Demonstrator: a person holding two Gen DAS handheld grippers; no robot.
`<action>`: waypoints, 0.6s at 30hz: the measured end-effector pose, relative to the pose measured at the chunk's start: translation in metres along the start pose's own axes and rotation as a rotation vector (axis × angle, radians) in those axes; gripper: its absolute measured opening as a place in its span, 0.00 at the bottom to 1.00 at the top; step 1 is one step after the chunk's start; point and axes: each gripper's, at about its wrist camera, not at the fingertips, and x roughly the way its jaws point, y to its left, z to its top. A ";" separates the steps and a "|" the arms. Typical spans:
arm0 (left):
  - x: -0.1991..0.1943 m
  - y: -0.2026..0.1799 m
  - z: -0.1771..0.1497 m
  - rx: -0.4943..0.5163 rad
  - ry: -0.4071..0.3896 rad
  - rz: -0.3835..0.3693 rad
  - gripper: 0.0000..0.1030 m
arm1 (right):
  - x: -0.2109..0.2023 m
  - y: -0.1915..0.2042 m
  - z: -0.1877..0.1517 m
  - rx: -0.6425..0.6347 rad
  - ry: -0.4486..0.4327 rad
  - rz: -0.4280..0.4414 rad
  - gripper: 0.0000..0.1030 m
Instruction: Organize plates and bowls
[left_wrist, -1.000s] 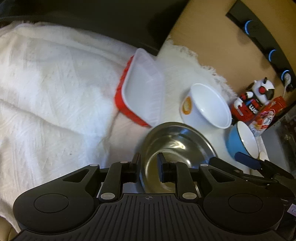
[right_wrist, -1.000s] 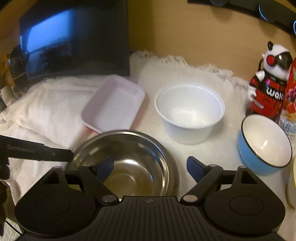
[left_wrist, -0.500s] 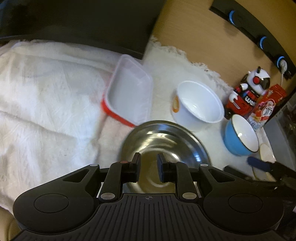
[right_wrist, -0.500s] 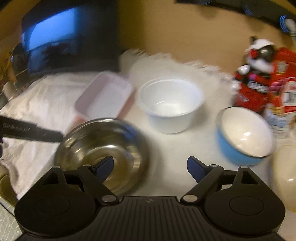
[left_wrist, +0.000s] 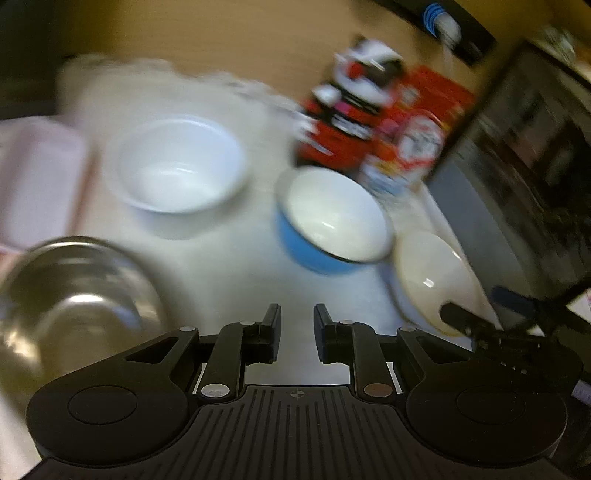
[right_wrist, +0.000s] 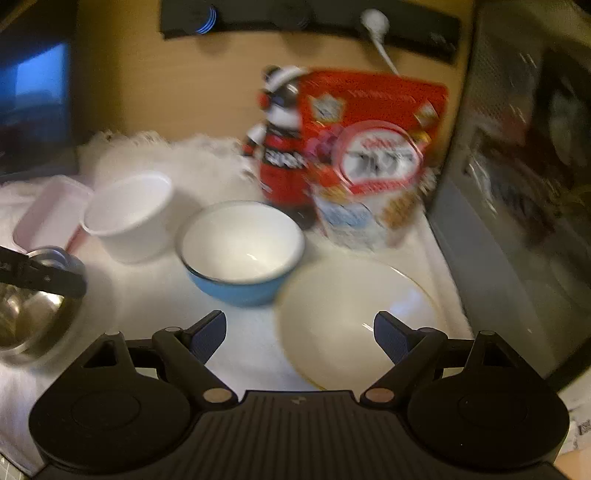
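Observation:
A steel bowl (left_wrist: 70, 295) sits on the white cloth at the left, also in the right wrist view (right_wrist: 33, 317). A white bowl (left_wrist: 177, 166) (right_wrist: 129, 206) stands behind it. A blue bowl with a white inside (left_wrist: 328, 221) (right_wrist: 240, 251) is in the middle. A cream plate (left_wrist: 436, 277) (right_wrist: 354, 314) lies at the right. My left gripper (left_wrist: 297, 321) is slightly open and empty above bare cloth. My right gripper (right_wrist: 299, 328) is wide open and empty, over the plate's near edge.
A red and white tray (left_wrist: 33, 177) (right_wrist: 48, 210) lies at the far left. A toy robot (right_wrist: 280, 136) and a red snack bag (right_wrist: 369, 155) stand behind the bowls. A dark appliance (right_wrist: 517, 184) walls off the right side.
Both grippers swung right, from the steel bowl toward the blue bowl and plate. The left jaws, narrow over the steel bowl's rim before, now stand a little wider and off it.

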 end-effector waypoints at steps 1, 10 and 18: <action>0.008 -0.013 -0.002 0.016 0.020 -0.018 0.20 | -0.001 -0.013 -0.002 0.025 -0.005 -0.012 0.85; 0.057 -0.072 0.007 -0.047 0.031 -0.125 0.20 | -0.007 -0.065 -0.020 0.107 -0.034 -0.068 0.85; 0.093 -0.085 0.014 -0.077 0.038 -0.058 0.20 | 0.027 -0.076 -0.013 0.053 -0.015 -0.109 0.69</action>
